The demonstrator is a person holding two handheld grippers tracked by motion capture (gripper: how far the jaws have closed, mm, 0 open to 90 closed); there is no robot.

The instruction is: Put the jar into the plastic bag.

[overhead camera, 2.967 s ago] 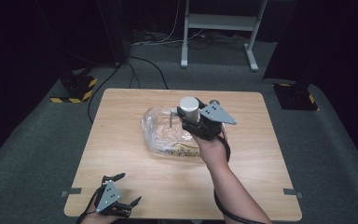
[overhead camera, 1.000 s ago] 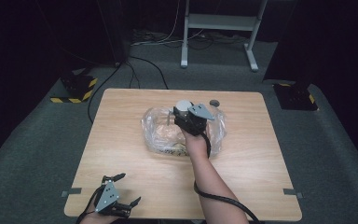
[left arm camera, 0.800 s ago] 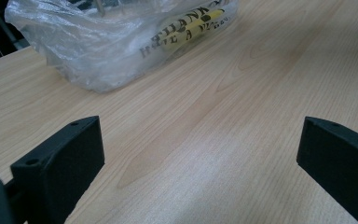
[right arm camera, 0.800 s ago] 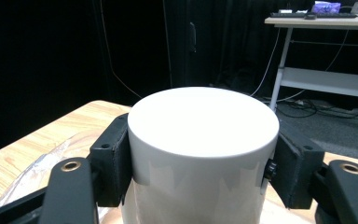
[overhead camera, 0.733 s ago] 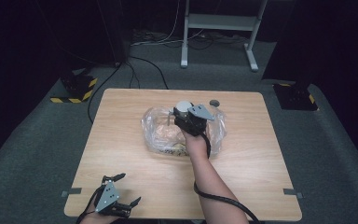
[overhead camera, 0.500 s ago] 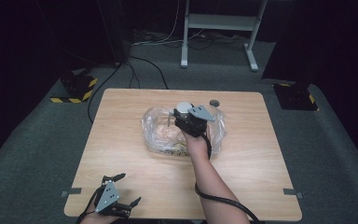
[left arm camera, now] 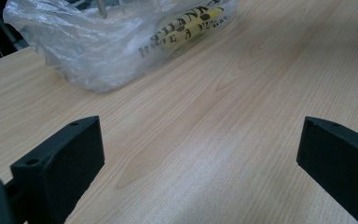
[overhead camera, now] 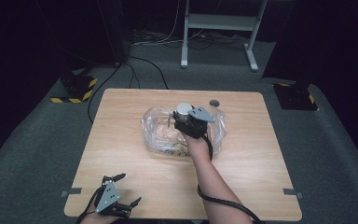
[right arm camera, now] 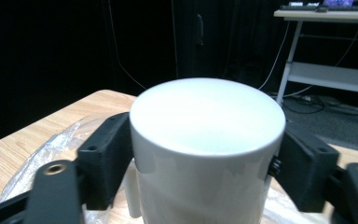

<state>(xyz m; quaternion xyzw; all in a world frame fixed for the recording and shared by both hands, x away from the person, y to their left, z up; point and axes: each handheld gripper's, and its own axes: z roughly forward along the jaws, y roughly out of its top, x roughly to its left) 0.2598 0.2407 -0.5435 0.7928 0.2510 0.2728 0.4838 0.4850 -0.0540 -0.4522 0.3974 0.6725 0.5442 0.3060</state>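
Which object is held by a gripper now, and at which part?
The right gripper, its jaws just opening, has the white mug between them at its side walls; whether they still press is unclear. The left gripper holds nothing.

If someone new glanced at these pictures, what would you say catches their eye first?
Probably the white mug, upside down between the jaws of the right gripper, which have just been opening around it. It sits over the crumpled clear plastic bag at mid-table. The left gripper rests open at the near edge of the wooden table.
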